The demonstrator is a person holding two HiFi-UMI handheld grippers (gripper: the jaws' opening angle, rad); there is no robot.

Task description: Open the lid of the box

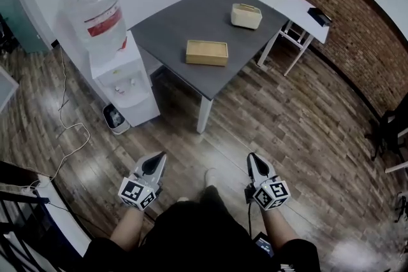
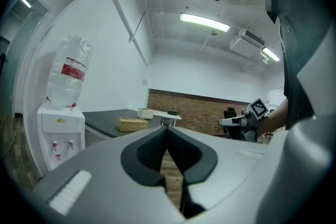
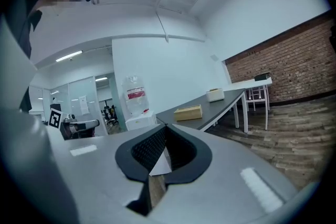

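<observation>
In the head view the lower edge cuts off the person's forearms. The left gripper (image 1: 157,161) and right gripper (image 1: 253,160) at lower centre each have their jaws pressed together on nothing. The box (image 1: 207,52), its lid seam too small to make out, lies on the table (image 1: 172,25) at upper centre, well apart from both grippers.

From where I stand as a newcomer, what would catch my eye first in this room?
Probably the water cooler with its big bottle, standing at the left beside the grey table. On that table sit a flat wooden box, lid closed, and farther back a cream container. At the bottom of the head view the person holds the left tongs and right tongs, both closed and empty, well short of the table.
</observation>
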